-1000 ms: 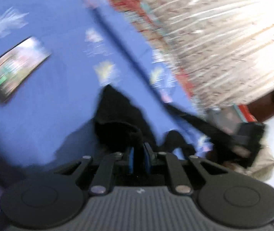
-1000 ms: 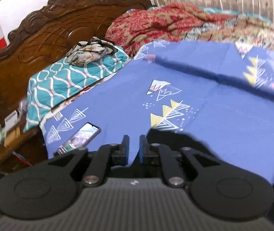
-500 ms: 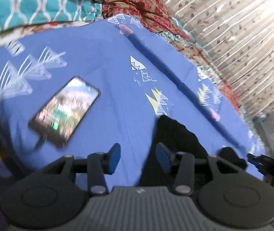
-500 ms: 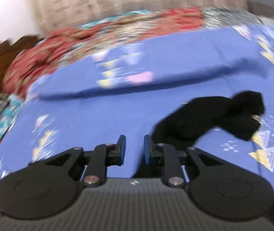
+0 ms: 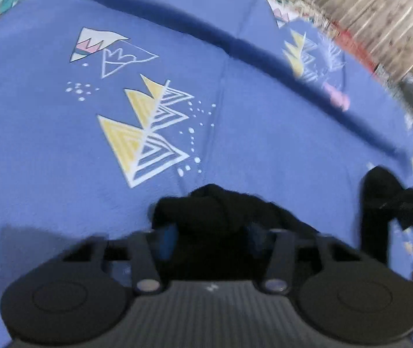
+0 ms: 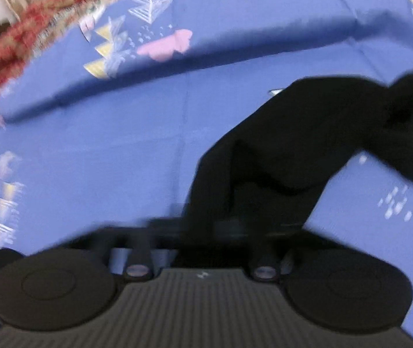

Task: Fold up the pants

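Observation:
The black pants (image 6: 308, 133) lie bunched on the blue bedsheet (image 5: 235, 116). In the left wrist view a bunched end of the pants (image 5: 215, 211) sits between the open fingers of my left gripper (image 5: 210, 235); the blue pads stand apart on either side of the cloth. A second bunch of the pants (image 5: 380, 197) rises at the right. In the right wrist view my right gripper (image 6: 199, 229) is low over the near end of the pants; its fingers are blurred and dark against the cloth, so their gap does not show.
The blue bedsheet (image 6: 104, 145) with triangle prints has a long raised fold (image 5: 235, 43) across it. A red patterned blanket (image 6: 3, 55) lies at the far edge. A curtain (image 5: 380, 5) hangs beyond the bed.
My left gripper opened and moved in over the bunched end of the pants; the phone left its view. My right gripper swung away from the headboard and came down close over the pants.

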{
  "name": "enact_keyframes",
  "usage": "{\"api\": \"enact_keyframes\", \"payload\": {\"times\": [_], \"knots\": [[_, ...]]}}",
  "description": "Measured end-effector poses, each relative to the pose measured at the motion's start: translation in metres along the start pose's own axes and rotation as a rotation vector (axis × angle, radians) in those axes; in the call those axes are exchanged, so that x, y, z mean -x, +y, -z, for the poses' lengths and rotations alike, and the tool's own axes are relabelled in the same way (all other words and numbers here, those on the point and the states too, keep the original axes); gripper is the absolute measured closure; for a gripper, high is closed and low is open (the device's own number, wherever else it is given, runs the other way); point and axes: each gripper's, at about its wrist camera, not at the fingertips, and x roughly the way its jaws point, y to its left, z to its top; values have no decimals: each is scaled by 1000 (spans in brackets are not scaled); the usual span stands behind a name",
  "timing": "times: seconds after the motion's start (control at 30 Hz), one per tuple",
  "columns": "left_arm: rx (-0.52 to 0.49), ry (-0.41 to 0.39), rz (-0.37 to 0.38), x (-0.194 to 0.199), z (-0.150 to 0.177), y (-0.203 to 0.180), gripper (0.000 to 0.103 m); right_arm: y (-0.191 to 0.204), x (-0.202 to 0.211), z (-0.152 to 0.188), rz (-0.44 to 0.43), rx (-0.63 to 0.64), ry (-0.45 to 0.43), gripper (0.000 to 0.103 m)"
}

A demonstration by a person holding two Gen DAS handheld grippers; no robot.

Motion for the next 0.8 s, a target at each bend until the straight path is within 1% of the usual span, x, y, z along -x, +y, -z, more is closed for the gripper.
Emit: {"api": "enact_keyframes", "payload": {"times": [0.03, 0.07, 0.13, 0.17, 0.23, 0.27, 0.3, 0.33, 0.37, 0.4, 0.43, 0.47, 0.53, 0.6, 0.67, 0.7, 0.8], "knots": [[0, -16, 9, 5, 0, -2, 70, -9, 19, -11, -45, -36, -97, 94], [6, -40, 39, 15, 0, -2, 76, -21, 46, -23, -90, -84, -224, 94], [39, -115, 100, 44, 1, 7, 78, -48, 96, -40, -165, -184, -429, 94], [72, -169, 126, 62, 4, 15, 78, -63, 118, -42, -191, -223, -511, 94], [136, -286, 151, 90, 12, 30, 78, -86, 147, -39, -195, -251, -597, 94], [161, -333, 154, 99, 17, 37, 77, -98, 153, -34, -187, -259, -605, 94], [182, -355, 153, 102, 22, 44, 76, -107, 153, -27, -182, -269, -592, 91], [198, -349, 144, 99, 26, 48, 76, -117, 149, -17, -168, -283, -561, 90], [208, -326, 123, 92, 30, 51, 76, -125, 138, -5, -137, -290, -507, 86], [217, -288, 94, 82, 32, 53, 76, -131, 126, 8, -99, -292, -437, 77], [220, -249, 68, 71, 35, 54, 76, -137, 112, 21, -63, -298, -360, 71], [219, -215, 44, 61, 39, 55, 76, -140, 101, 33, -38, -303, -297, 63], [226, -170, 15, 46, 45, 57, 76, -149, 86, 59, -4, -313, -207, 63], [226, -172, 11, 46, 47, 57, 73, -152, 88, 73, -3, -327, -190, 63], [216, -177, 3, 49, 48, 56, 68, -162, 99, 76, 0, -341, -215, 63], [210, -180, 1, 51, 46, 56, 67, -168, 105, 69, 9, -341, -233, 63], [200, -187, -12, 51, 40, 55, 64, -186, 117, 46, 72, -343, -294, 63]]}}
